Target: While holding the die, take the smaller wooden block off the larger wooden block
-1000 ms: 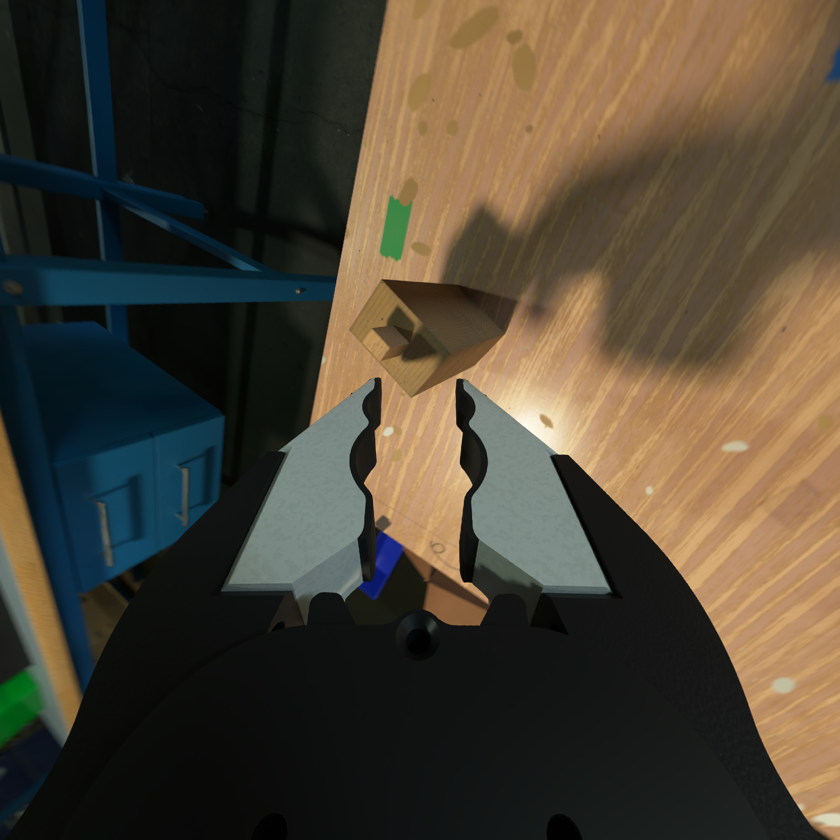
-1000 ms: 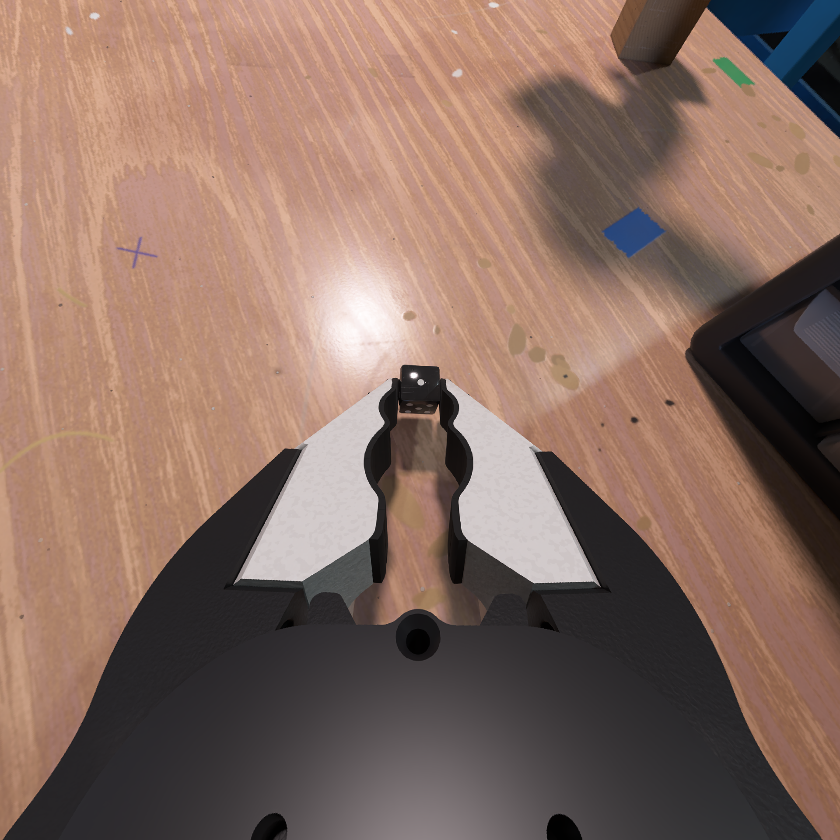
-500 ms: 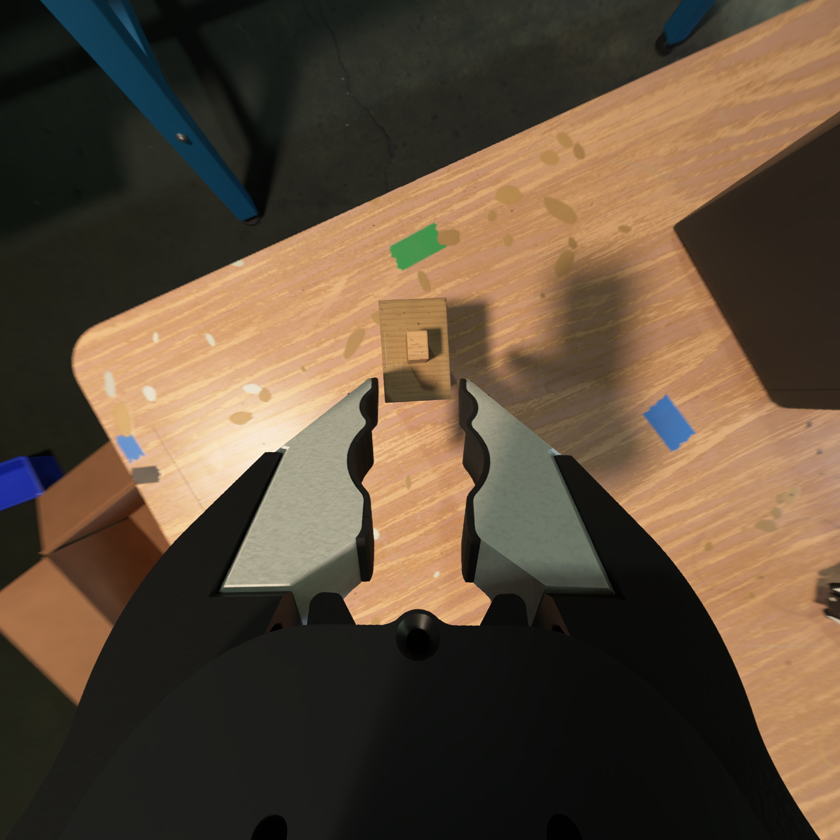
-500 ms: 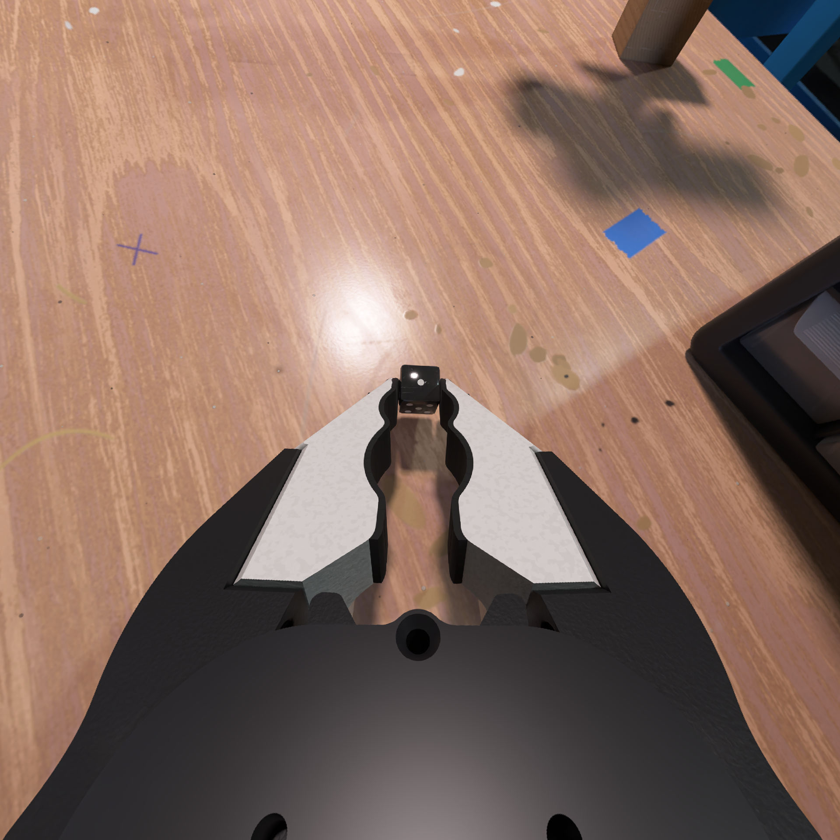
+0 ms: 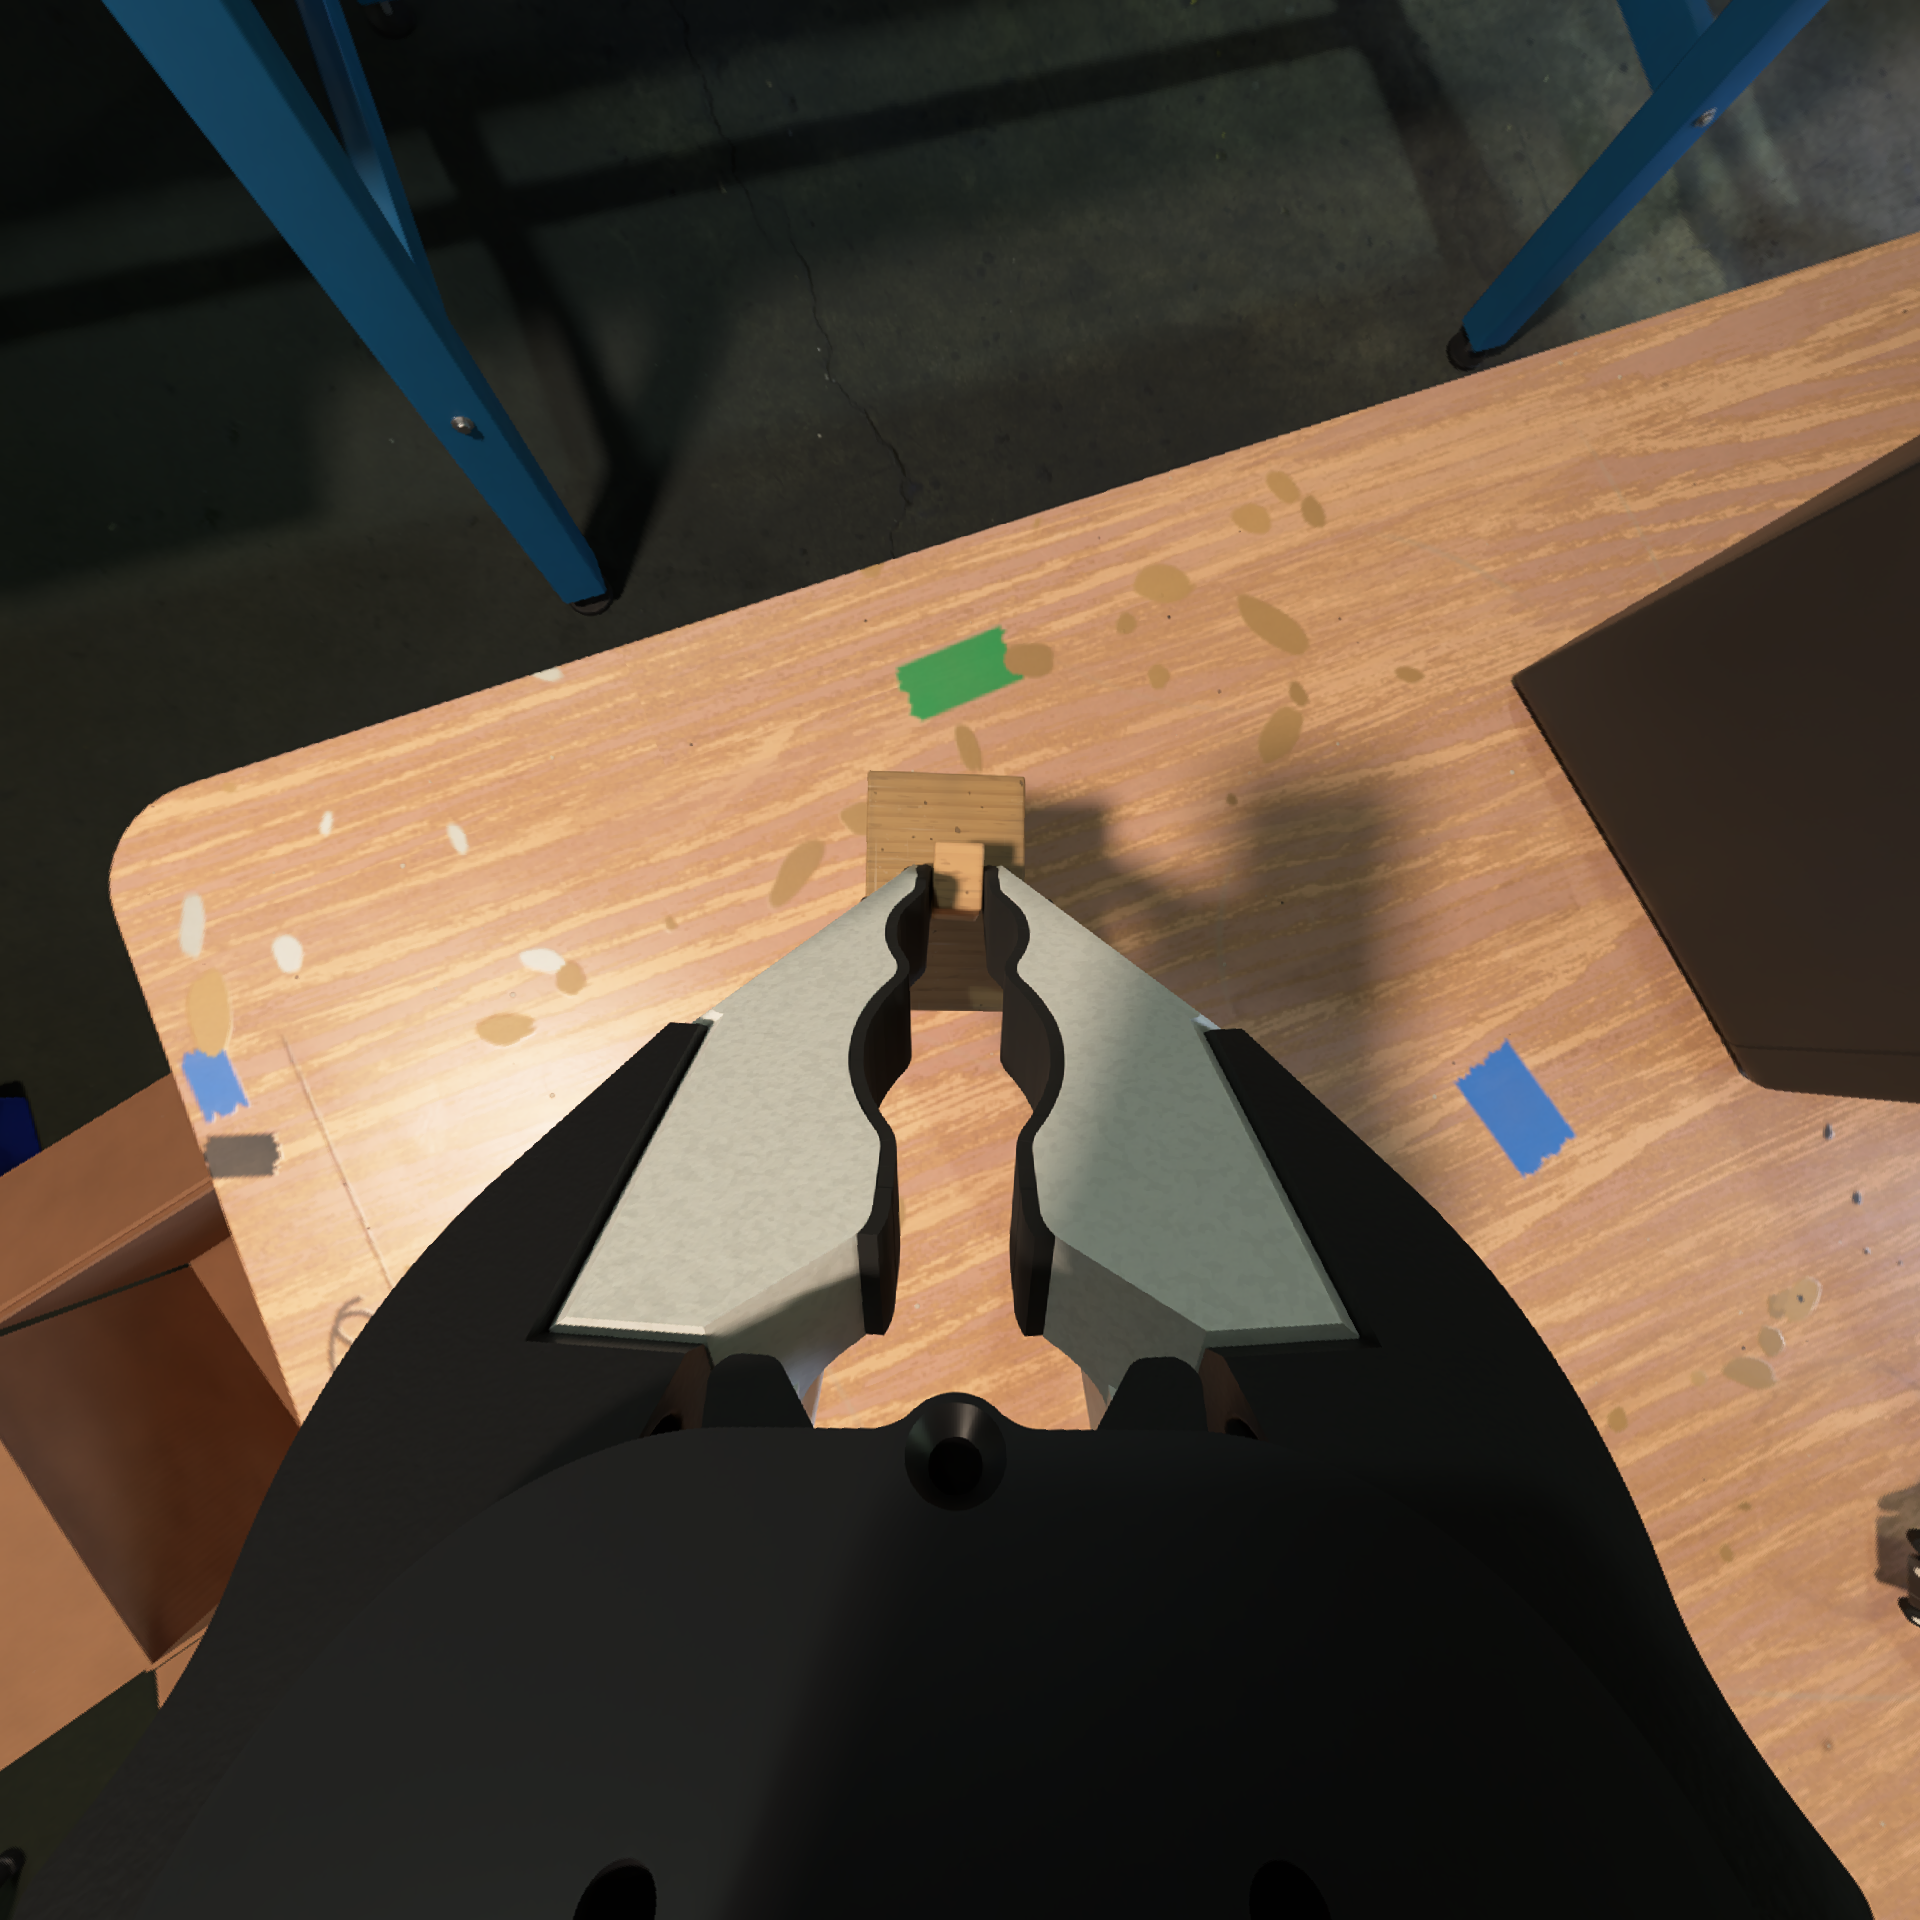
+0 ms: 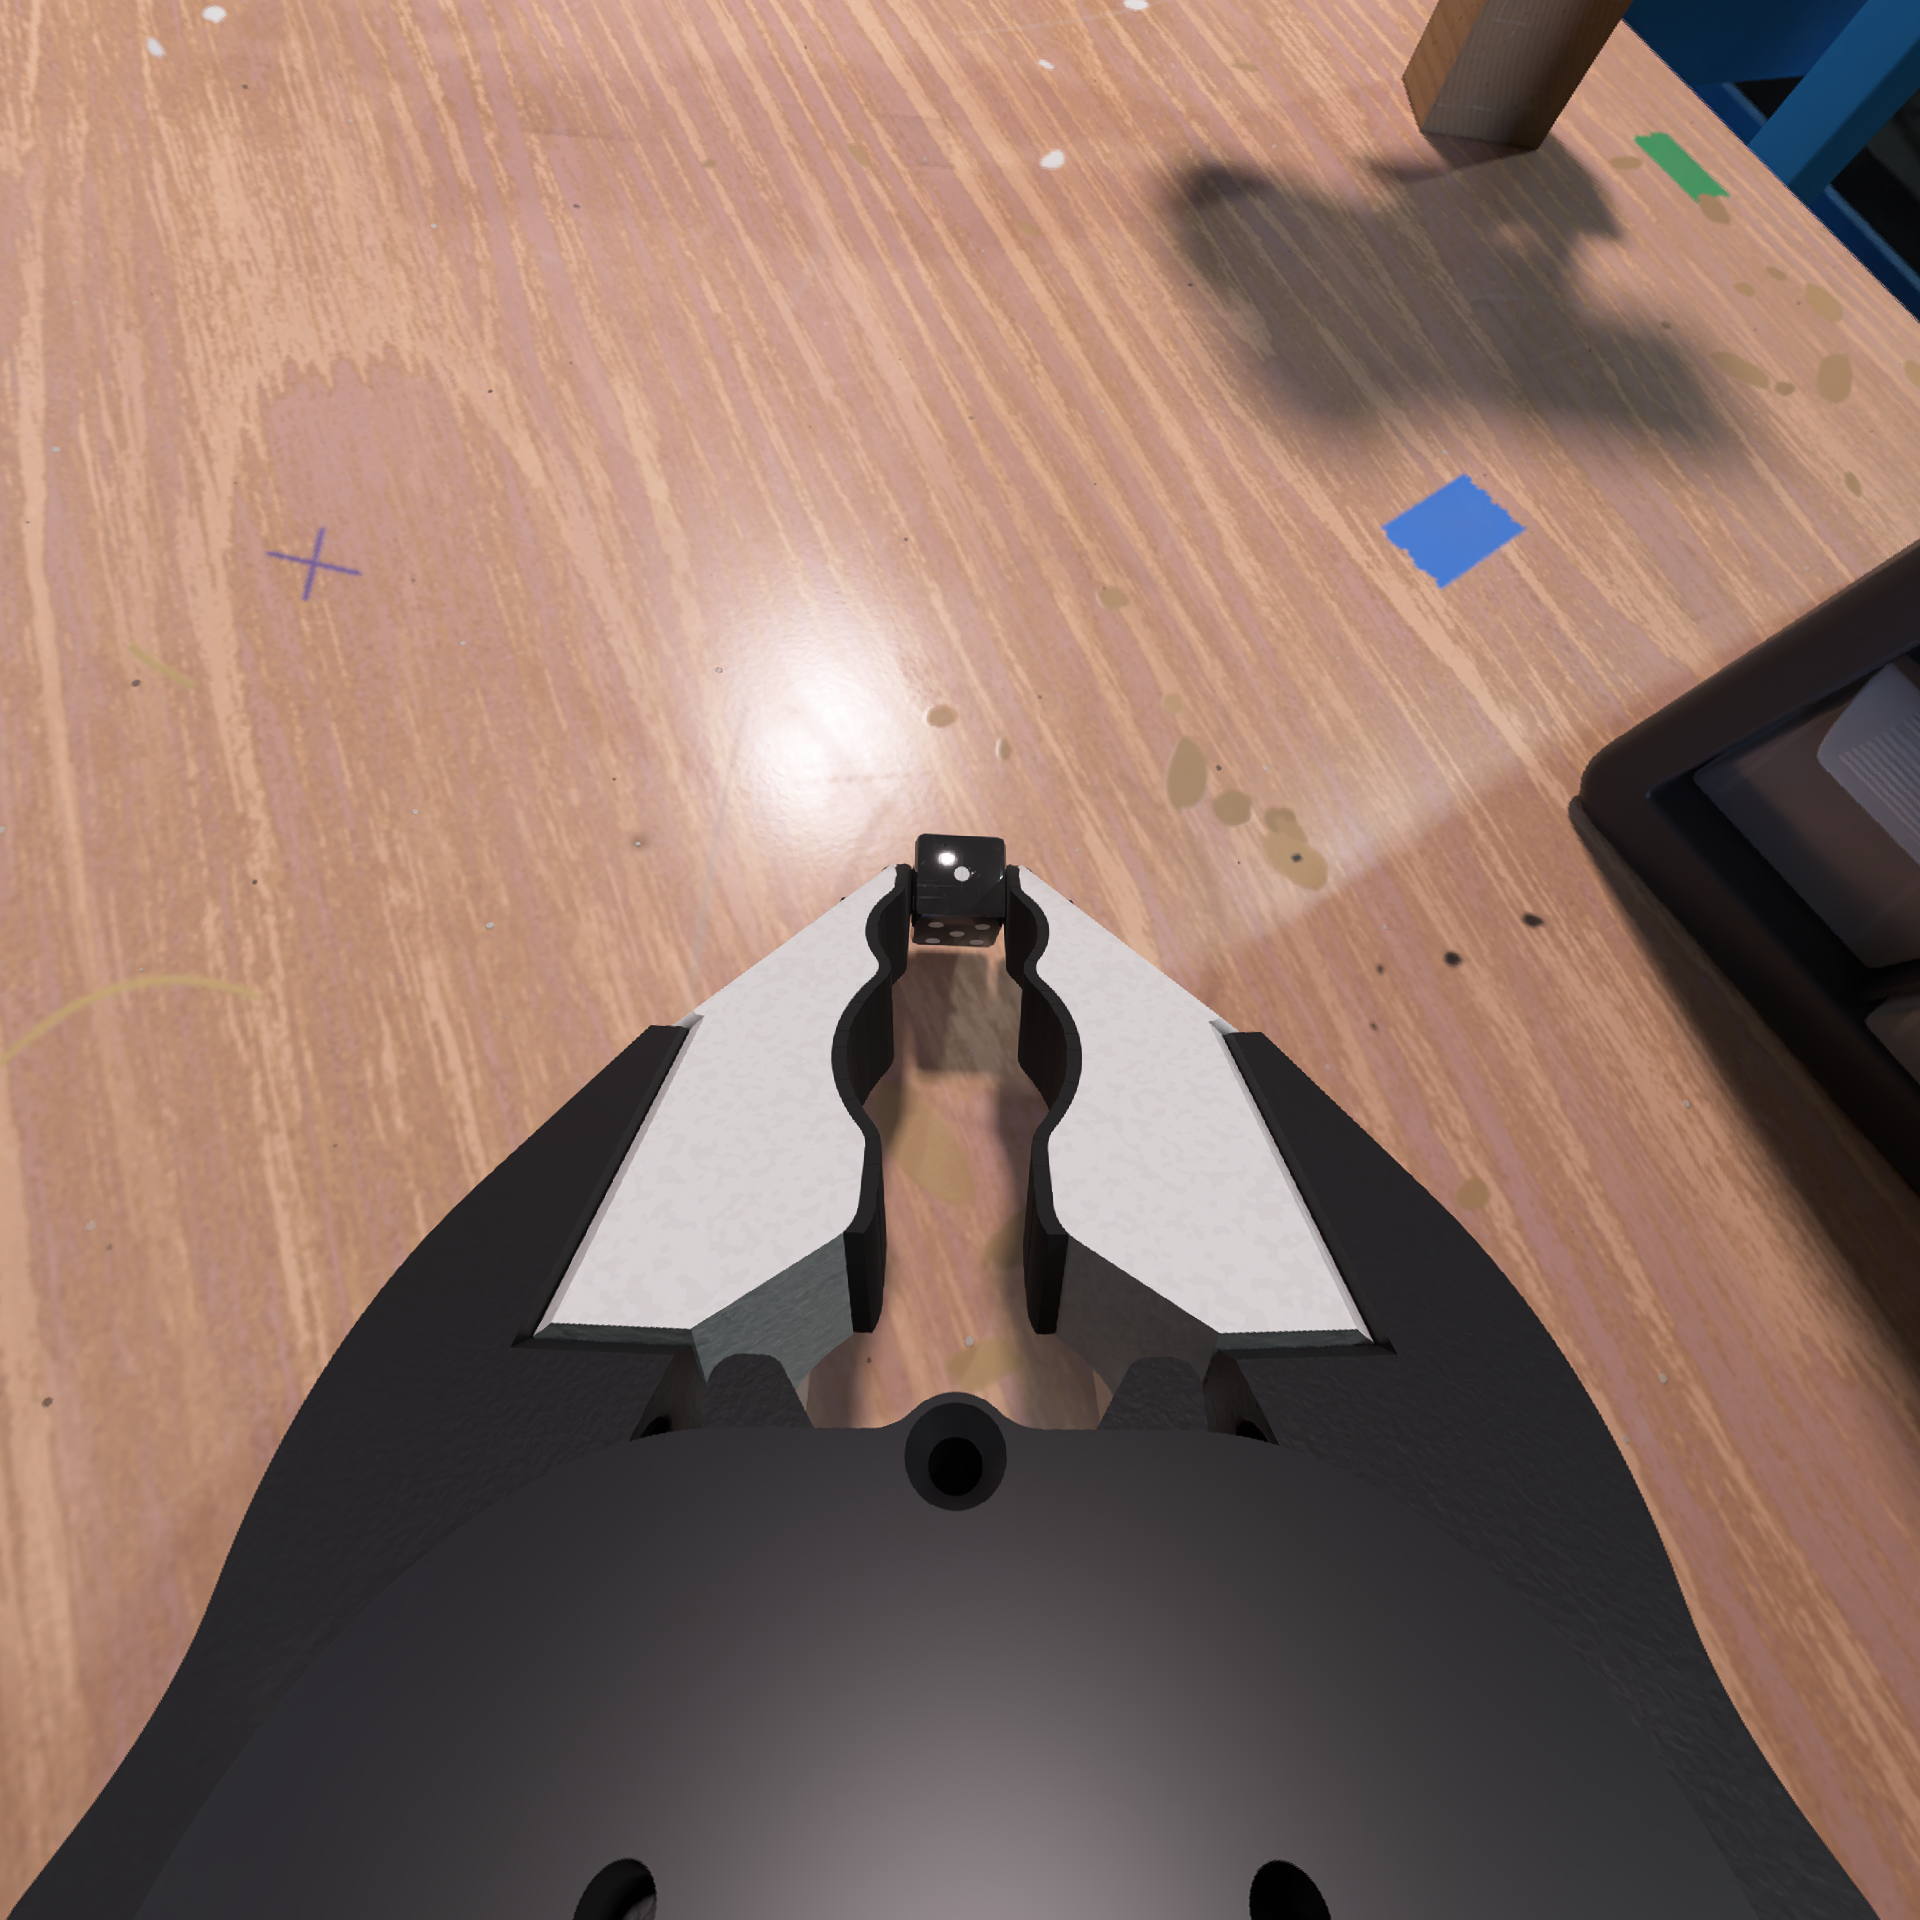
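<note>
In the left wrist view the larger wooden block [image 5: 940, 816] stands near the table's far edge. The smaller wooden block [image 5: 958, 881] sits on its top face. My left gripper [image 5: 956, 885] is above it with its fingertips closed against the two sides of the smaller block. In the right wrist view my right gripper [image 6: 958, 899] is shut on a black die [image 6: 958, 883] with white pips and holds it just above the table. The larger block [image 6: 1496, 62] shows at the top right there, cut off by the frame.
A dark box [image 5: 1766, 831] stands to the right of the blocks, seen as a black tray [image 6: 1756, 852] in the right wrist view. Green tape [image 5: 954, 673] and blue tape [image 5: 1515, 1107] lie flat. The rounded table corner [image 5: 135, 862], a cardboard box [image 5: 94, 1351] and blue frame legs [image 5: 353, 270] lie beyond.
My left gripper has moved in over the blocks and its fingers have closed on the smaller block. The right gripper still holds the die and has not moved.
</note>
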{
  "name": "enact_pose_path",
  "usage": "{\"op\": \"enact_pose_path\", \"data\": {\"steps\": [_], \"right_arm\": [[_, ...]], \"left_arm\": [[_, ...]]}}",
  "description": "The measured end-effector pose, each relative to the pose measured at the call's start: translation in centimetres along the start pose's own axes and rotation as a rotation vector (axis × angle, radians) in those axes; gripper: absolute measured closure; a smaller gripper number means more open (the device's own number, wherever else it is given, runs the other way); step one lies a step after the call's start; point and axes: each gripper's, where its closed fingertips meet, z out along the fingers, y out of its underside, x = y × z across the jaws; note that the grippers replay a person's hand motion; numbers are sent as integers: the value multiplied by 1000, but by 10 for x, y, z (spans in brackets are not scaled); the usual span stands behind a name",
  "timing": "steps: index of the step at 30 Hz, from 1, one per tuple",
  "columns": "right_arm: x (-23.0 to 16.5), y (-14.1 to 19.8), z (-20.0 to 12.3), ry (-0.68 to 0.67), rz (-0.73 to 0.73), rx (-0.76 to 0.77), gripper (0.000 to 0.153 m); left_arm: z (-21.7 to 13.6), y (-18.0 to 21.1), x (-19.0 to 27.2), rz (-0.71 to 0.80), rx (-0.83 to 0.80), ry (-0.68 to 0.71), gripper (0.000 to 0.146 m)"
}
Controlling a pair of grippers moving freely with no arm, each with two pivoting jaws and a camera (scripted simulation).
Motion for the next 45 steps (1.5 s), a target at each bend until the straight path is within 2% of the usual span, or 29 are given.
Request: {"op": "enact_pose_path", "data": {"steps": [6, 14, 22, 27, 30, 33, 37, 38, 41, 45], "right_arm": [[0, 0, 0, -2, 0, 1, 135], [0, 0, 0, 3, -3, -1, 135], [1, 0, -1, 13, -4, 2, 135], [1, -1, -2, 22, -3, 11, 135], [1, 0, -2, 19, 2, 10, 135], [2, -1, -3, 16, 11, 18, 135], [2, -2, -4, 19, 9, 28, 135], [2, -2, -4, 20, 10, 29, 135], [2, -3, -5, 13, 14, 34, 135], [4, -8, -8, 6, 37, 77, 135]], "left_arm": [[-10, 3, 2, 10, -12, 22, 138], [-50, -19, -2, 51, 59, -1, 138], [-98, -40, 6, 56, 214, 13, 138], [-149, -42, 54, 130, 397, 118, 138], [-168, -18, 97, 206, 496, 220, 138], [-167, 24, 136, 306, 551, 303, 138], [-142, 84, 156, 397, 576, 256, 138], [-139, 97, 167, 392, 606, 302, 138], [-144, 134, 207, 458, 833, 499, 138], [-131, 181, 243, 616, 849, 595, 138]]}}
